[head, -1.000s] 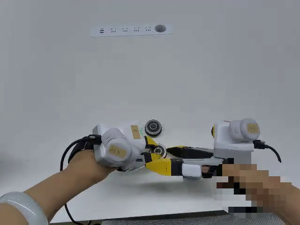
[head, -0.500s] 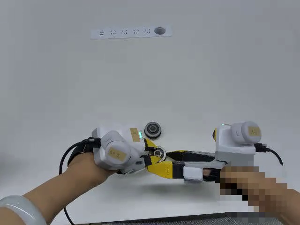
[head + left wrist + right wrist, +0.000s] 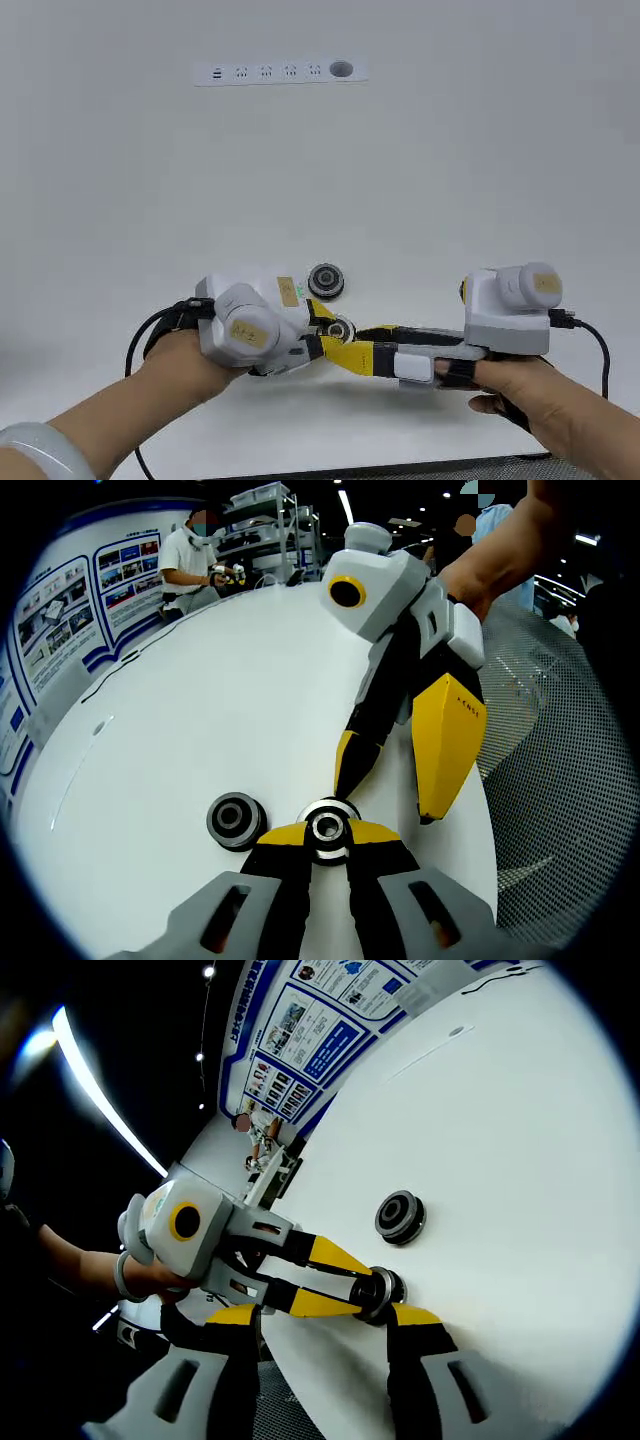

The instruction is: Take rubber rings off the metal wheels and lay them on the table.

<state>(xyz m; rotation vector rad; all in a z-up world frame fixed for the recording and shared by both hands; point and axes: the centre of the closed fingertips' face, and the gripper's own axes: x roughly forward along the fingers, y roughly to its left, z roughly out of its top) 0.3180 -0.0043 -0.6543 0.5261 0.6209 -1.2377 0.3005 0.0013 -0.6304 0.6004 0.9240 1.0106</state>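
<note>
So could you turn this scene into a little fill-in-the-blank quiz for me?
1. The left gripper grips one wheel between its ____-tipped jaws.
2. A second wheel lies by itself on the ____ table.
3. The right gripper has its jaws ____.
4. In all, ____ wheels are in view.
Missing words: yellow; white; open; two.

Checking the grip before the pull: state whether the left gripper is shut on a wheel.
Shut on it. In the left gripper view the left gripper has both yellow-tipped jaws pressed against opposite sides of the metal wheel.
</note>
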